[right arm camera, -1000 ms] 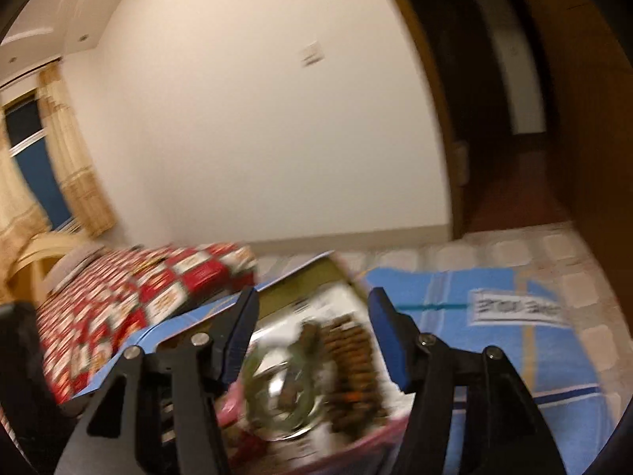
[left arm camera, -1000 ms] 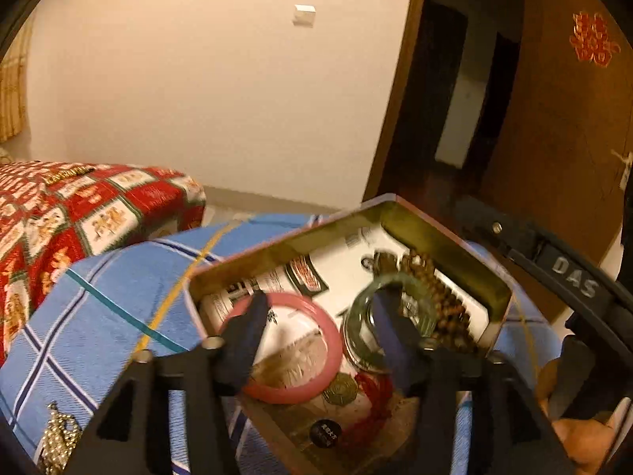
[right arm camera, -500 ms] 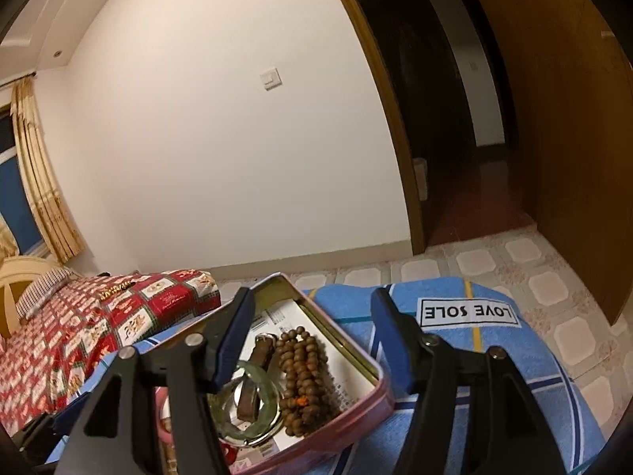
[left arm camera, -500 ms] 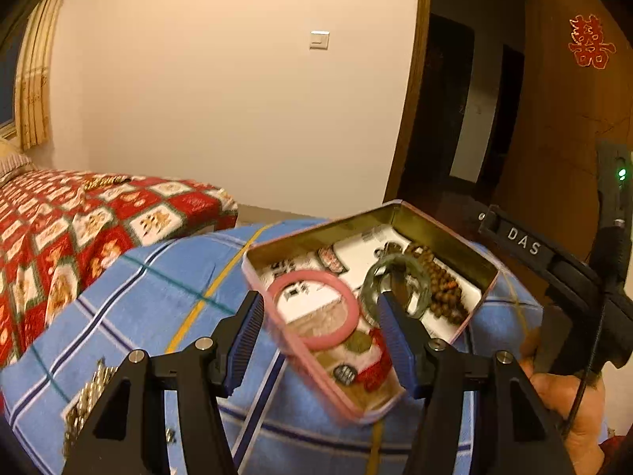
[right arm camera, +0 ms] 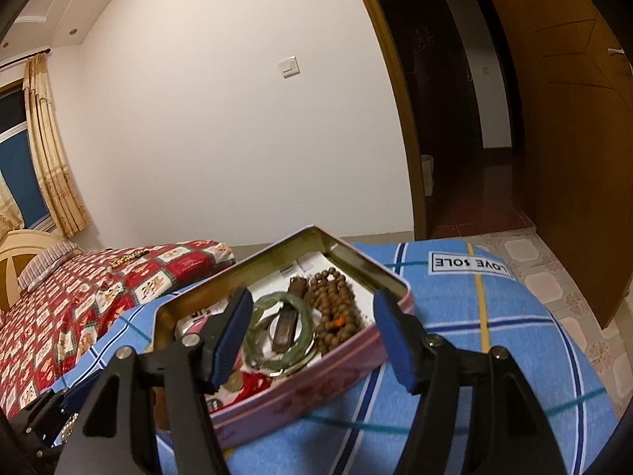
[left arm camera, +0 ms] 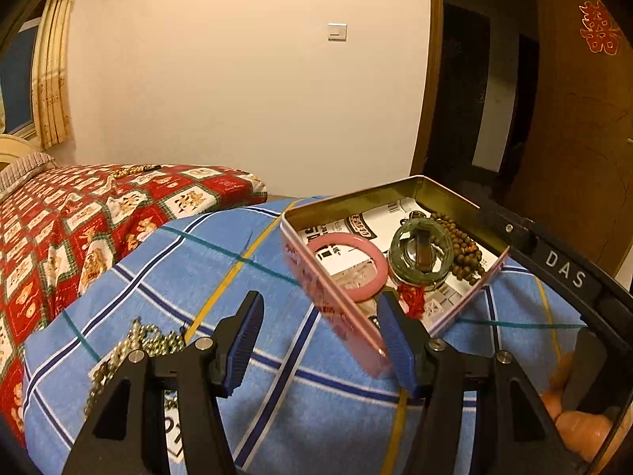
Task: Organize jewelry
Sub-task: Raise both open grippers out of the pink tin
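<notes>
Pink tin (left arm camera: 336,308) sits open on the blue plaid cloth (left arm camera: 245,277), to your right; inside lie a pink bangle (left arm camera: 348,267), a green bangle (left arm camera: 421,251) and brown beads (left arm camera: 461,245). Your left gripper (left arm camera: 320,340) stands apart, empty, near the tin's near corner. Your right gripper (right arm camera: 312,340), its jaws just widened, holds nothing. A pale bead chain (left arm camera: 130,348) lies near left on the cloth.

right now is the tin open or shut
Open: the tin has no lid on, and a green bangle and beads show inside.
</notes>
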A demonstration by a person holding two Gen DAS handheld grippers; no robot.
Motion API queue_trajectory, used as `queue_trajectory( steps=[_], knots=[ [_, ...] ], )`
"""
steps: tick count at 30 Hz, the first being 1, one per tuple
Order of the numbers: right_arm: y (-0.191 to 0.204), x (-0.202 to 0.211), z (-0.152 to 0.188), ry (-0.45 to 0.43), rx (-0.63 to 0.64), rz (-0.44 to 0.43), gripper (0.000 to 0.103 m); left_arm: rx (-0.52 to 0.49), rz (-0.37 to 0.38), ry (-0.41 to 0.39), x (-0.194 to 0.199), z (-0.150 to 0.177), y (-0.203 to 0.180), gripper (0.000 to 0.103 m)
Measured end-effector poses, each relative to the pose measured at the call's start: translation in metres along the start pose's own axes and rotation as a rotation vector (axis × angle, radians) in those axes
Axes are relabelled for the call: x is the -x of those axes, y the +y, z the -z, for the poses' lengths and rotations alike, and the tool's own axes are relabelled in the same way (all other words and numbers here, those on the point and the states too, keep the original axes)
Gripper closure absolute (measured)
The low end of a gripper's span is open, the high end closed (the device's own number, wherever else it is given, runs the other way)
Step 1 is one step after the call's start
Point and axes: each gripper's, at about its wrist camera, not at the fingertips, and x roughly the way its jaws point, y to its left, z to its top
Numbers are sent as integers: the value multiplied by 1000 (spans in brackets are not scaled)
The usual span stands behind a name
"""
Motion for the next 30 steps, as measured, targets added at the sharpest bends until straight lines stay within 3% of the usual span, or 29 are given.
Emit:
queue_trajectory(
  steps=[20,30],
  knots=[
    [13,30,21,-2,35,8,30,-64,-49,-37,28,16,-15,43],
    [21,38,28,13,57,-15,30,24,-40,24,36,27,9,43]
  ],
)
